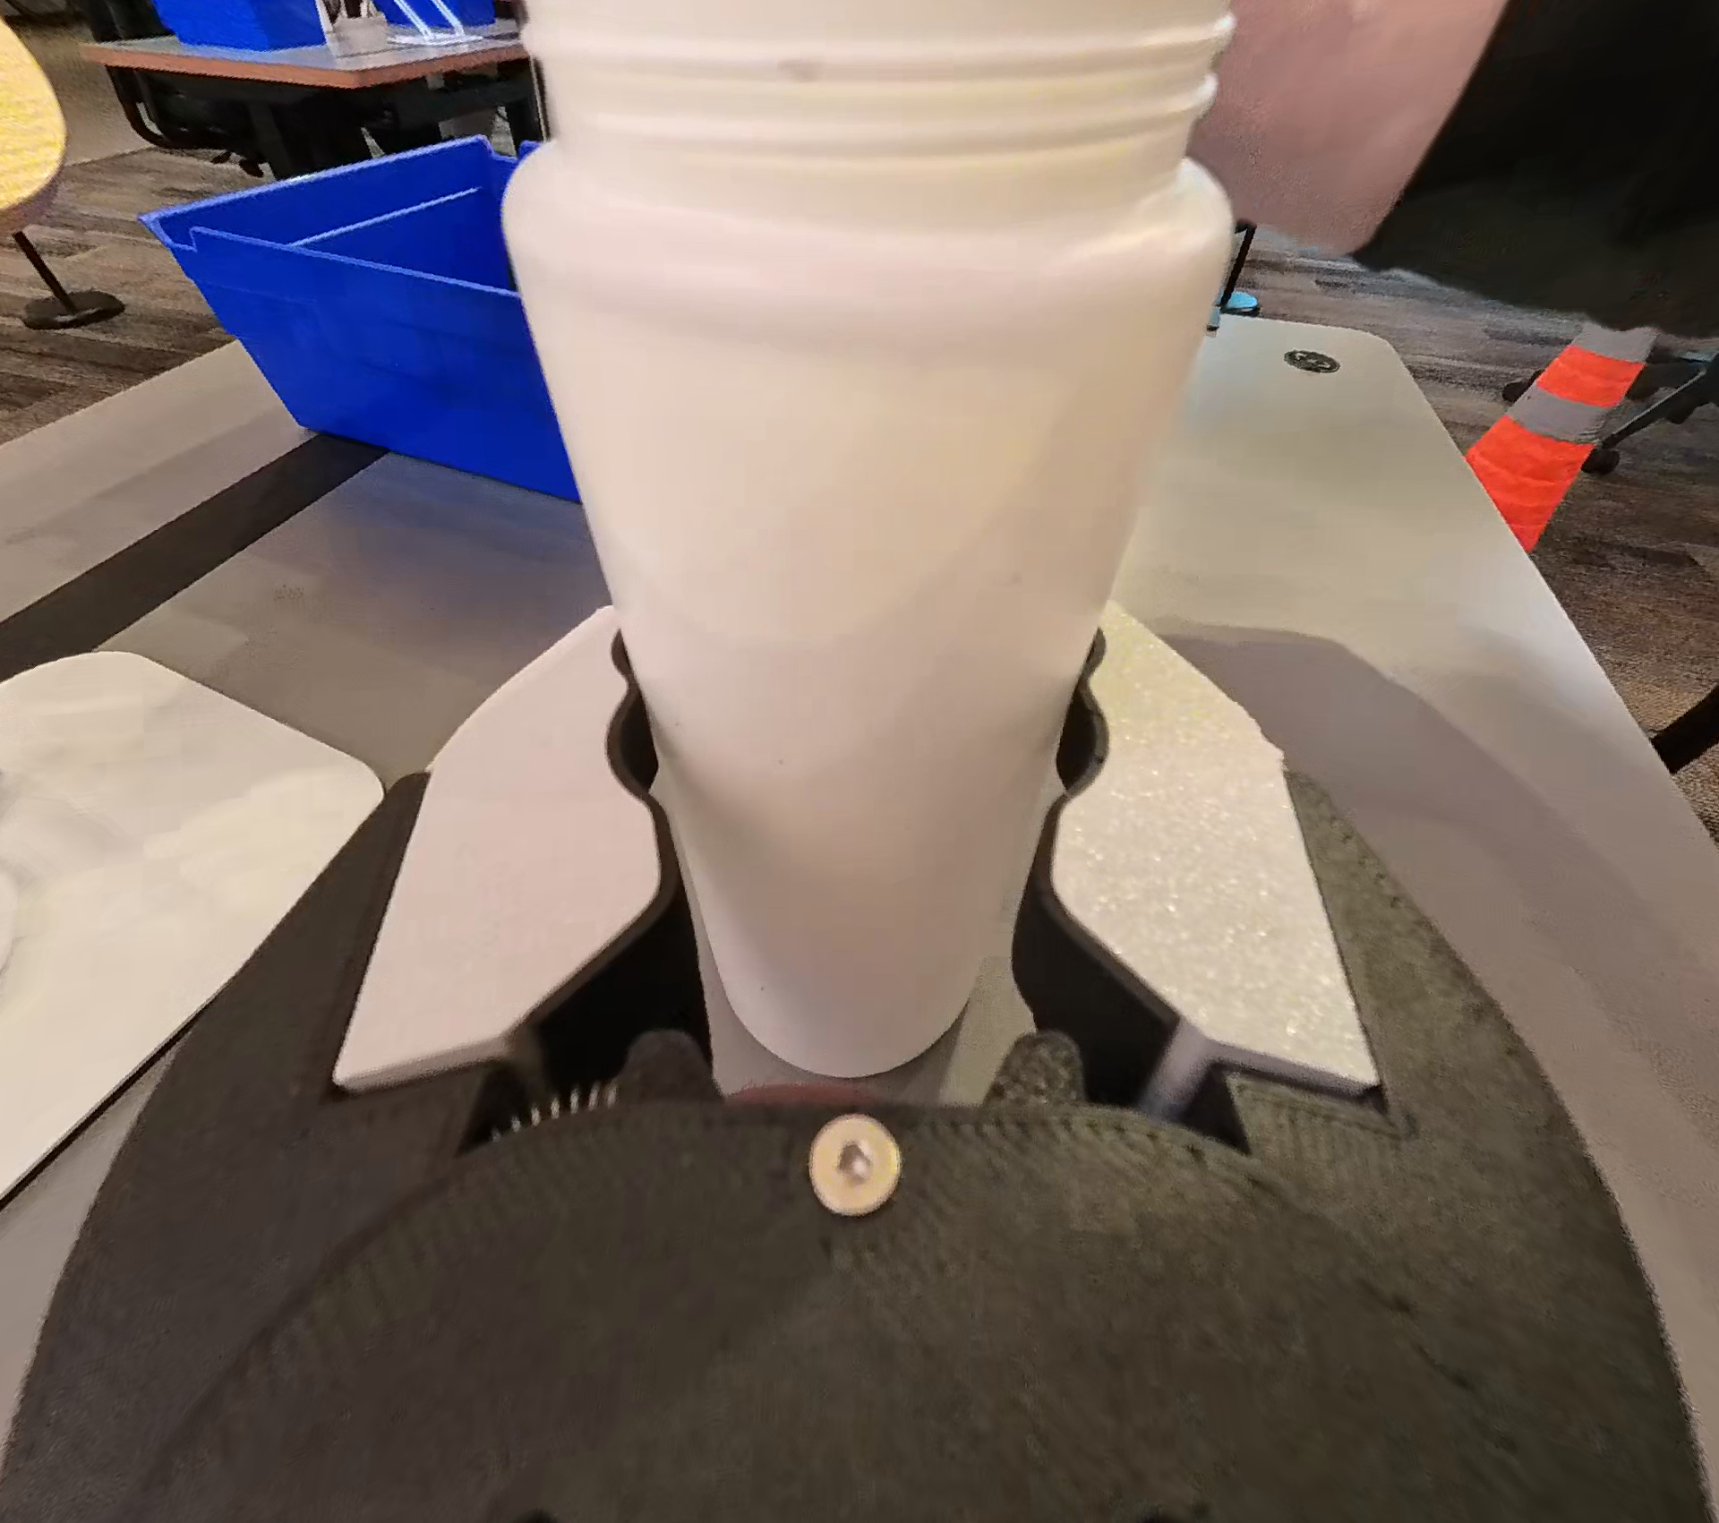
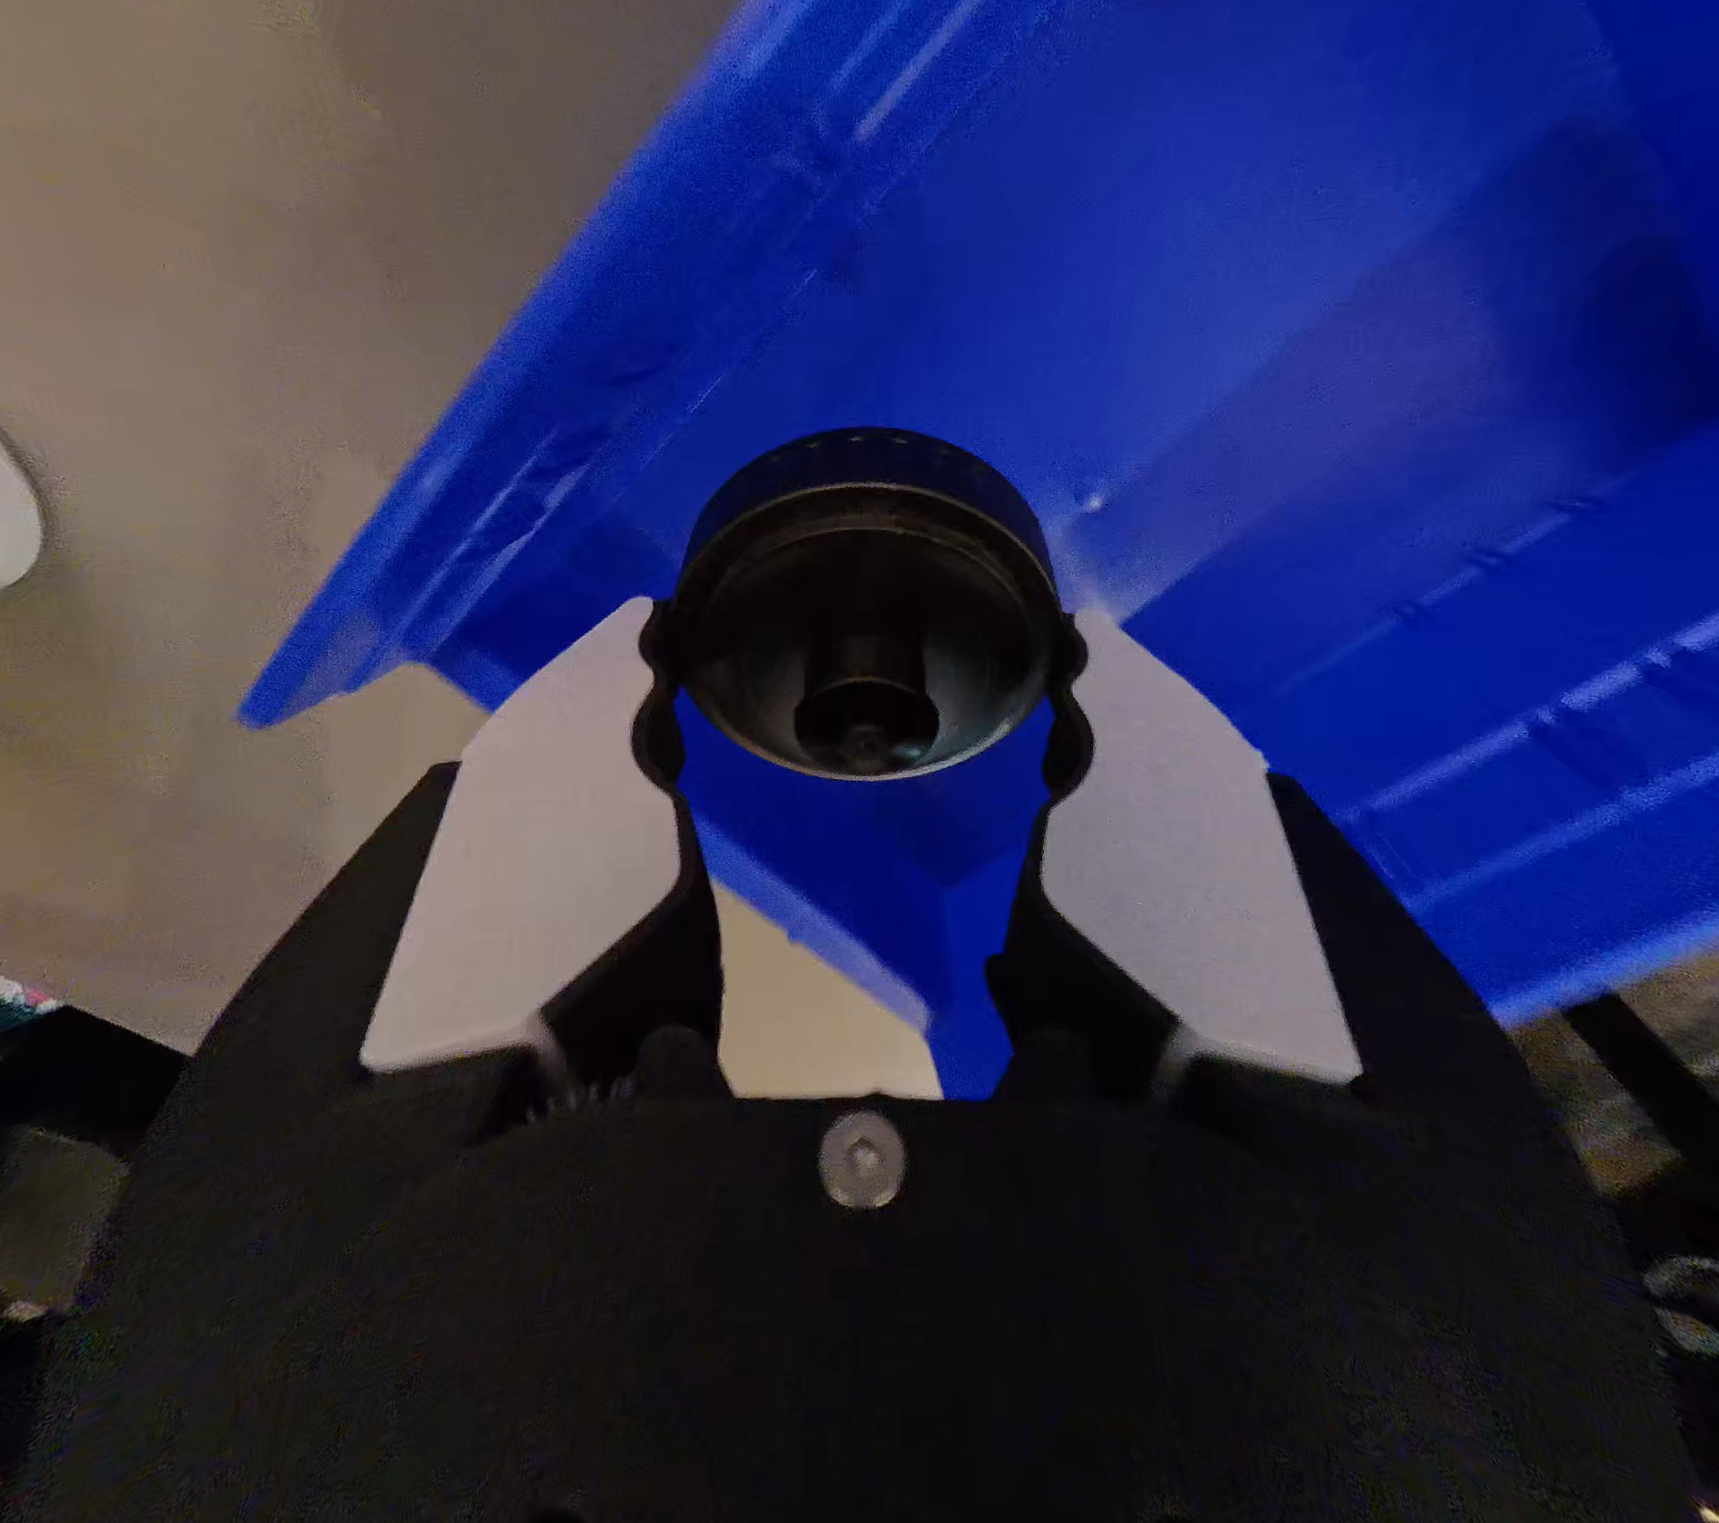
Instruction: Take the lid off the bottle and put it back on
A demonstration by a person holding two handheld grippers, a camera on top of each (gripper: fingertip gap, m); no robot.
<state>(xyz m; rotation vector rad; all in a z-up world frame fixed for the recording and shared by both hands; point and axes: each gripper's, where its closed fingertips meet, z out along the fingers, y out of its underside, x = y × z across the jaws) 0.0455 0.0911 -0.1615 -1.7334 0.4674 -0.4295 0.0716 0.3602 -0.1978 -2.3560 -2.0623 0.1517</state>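
A white plastic bottle [image 1: 865, 511] with a bare threaded neck and no lid fills the left wrist view. My left gripper [image 1: 860, 697] is shut on its lower body and holds it upright above the grey table [image 1: 1349, 548]. In the right wrist view my right gripper [image 2: 865, 678] is shut on a round black lid [image 2: 865, 613], gripped by its rim at the fingertips, with its hollow underside facing the camera. The lid is held above a blue bin [image 2: 1209, 362]. The bottle does not show in the right wrist view.
The blue bin [image 1: 372, 325] stands on the table behind and left of the bottle. A white pad [image 1: 139, 855] lies at the left. A person's arm [image 1: 1395, 36] in a black sleeve reaches across behind the bottle top. An orange cone [image 1: 1553, 436] stands off the table at right.
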